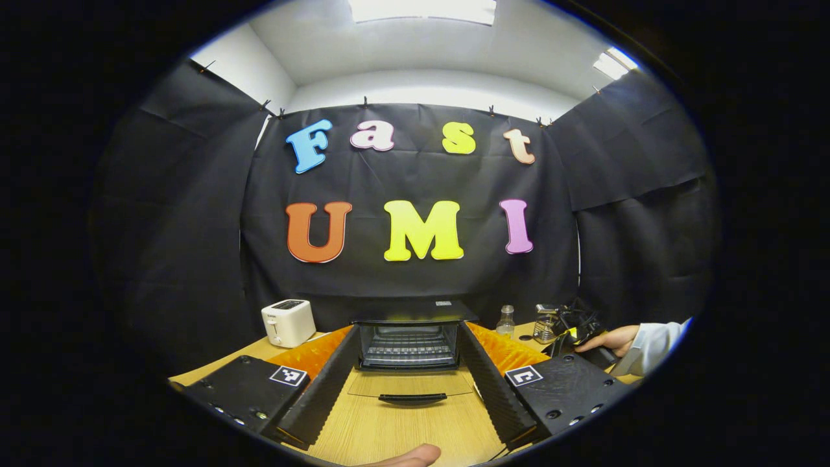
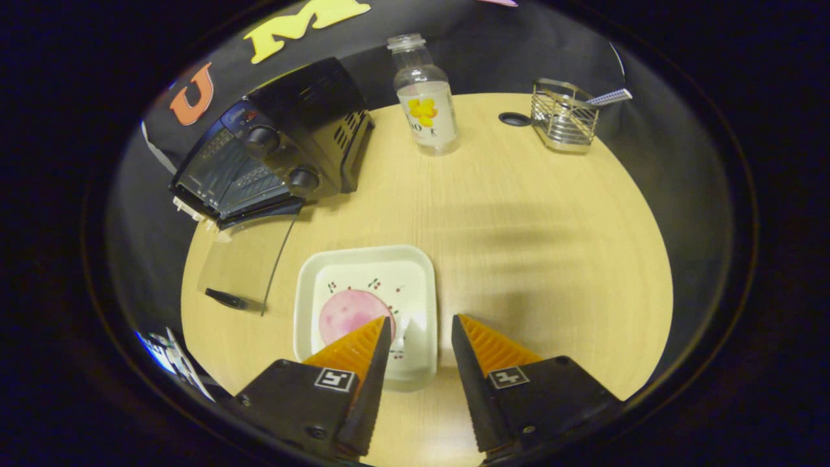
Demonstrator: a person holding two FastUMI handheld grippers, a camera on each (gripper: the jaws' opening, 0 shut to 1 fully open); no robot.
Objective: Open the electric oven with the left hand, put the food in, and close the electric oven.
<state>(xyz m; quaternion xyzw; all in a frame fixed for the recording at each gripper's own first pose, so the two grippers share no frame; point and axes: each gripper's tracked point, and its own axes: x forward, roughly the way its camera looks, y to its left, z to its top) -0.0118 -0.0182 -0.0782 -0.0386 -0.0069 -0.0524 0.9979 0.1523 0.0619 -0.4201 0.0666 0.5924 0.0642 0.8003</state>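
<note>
The black electric oven stands at the back of the wooden table with its glass door folded down flat, the rack inside showing. My left gripper is open, its fingers spread either side of the oven's mouth, a little in front of it. In the right gripper view the oven sits far left with its door down. A round pink food piece lies on a white square plate. My right gripper hovers open over the plate's near edge, beside the food.
A white toaster stands left of the oven. A clear bottle and a wire rack stand at the table's far side. A person's hand and sleeve show at the right, holding the other gripper.
</note>
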